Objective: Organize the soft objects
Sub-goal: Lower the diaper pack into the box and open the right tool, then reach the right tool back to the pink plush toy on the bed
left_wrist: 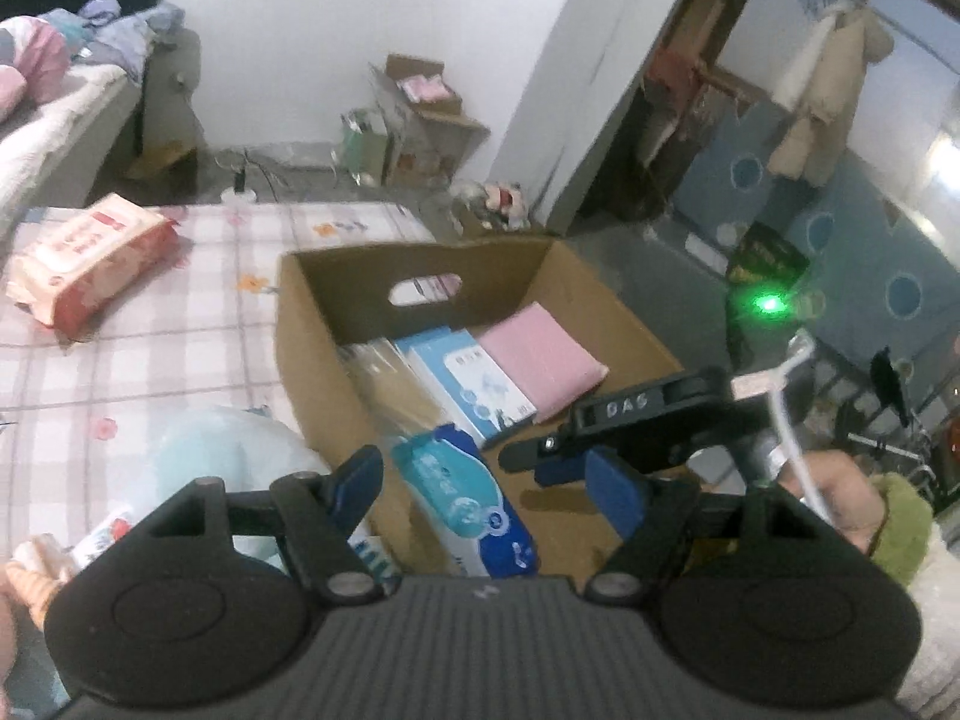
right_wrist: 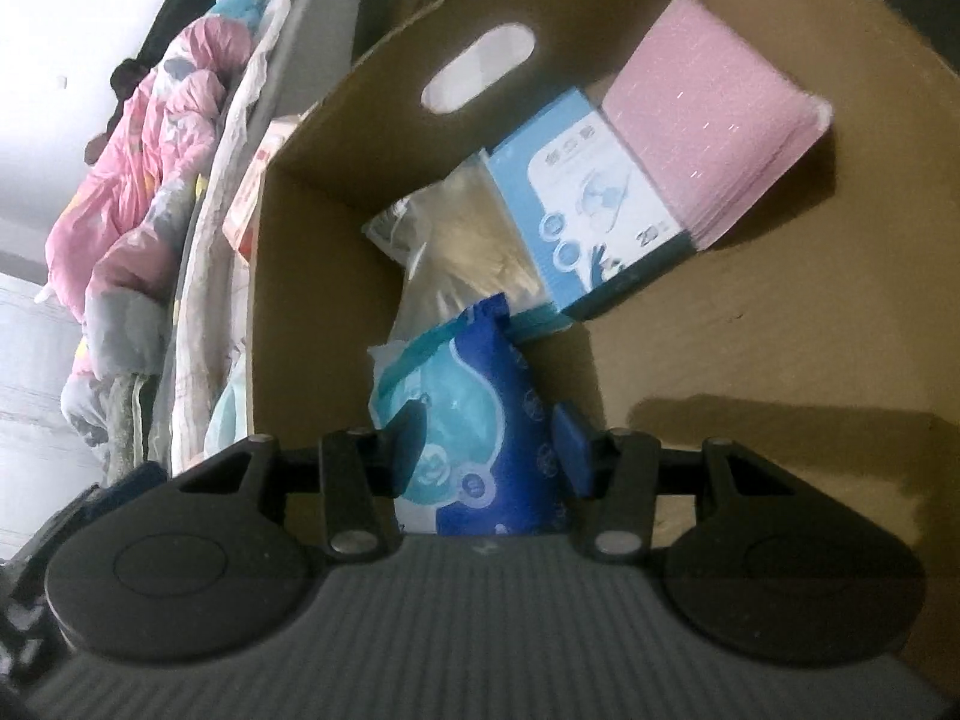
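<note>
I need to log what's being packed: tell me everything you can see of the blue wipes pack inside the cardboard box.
The blue wipes pack is a soft, glossy plastic pouch, dark blue with teal and white swirls and a crimped top seal. It stands tilted in the cardboard box, near its left wall, its top leaning against a clear bag. The right gripper has its jaws closed on the pack's sides.

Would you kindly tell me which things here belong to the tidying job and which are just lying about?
Part of the job:
- cardboard box
- blue wipes pack, held in the right gripper
- pink pad, blue-white packet, clear bag in the box
- red-pink tissue pack on the checked cloth

Lying about:
- hanging coat
- open carton by the wall
</note>
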Demonstrator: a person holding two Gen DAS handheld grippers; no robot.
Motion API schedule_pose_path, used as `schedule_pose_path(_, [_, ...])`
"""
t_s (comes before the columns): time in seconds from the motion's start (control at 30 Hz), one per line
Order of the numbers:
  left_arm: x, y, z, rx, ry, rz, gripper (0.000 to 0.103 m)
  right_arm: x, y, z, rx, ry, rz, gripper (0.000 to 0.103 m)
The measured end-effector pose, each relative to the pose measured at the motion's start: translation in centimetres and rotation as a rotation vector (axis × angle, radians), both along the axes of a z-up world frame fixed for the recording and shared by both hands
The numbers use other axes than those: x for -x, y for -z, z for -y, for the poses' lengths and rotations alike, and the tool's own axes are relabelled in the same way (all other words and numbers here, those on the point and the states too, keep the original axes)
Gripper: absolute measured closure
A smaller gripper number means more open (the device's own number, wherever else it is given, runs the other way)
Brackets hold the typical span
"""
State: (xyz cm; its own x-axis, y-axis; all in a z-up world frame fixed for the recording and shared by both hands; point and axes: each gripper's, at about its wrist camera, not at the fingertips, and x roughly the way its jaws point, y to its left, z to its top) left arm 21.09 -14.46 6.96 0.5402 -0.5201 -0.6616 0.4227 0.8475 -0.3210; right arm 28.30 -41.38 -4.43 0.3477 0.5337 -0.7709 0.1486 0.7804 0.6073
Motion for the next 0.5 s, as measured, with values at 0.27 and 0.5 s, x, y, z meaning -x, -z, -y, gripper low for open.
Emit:
schedule_pose_path(0.27, [3.8, 0.8, -6.7, -0.003, -0.160, 0.030, 0.027, 0.7, -1.0, -2.8, 0.014, -0.053, 0.048, 0.056])
schedule_pose_path(0.5, [8.6, 2.9, -13.4, 0.003, -0.341, 0.024, 0.026, 4.1, -5.3, -3.8, 0.124, -0.020, 0.188, 0.052])
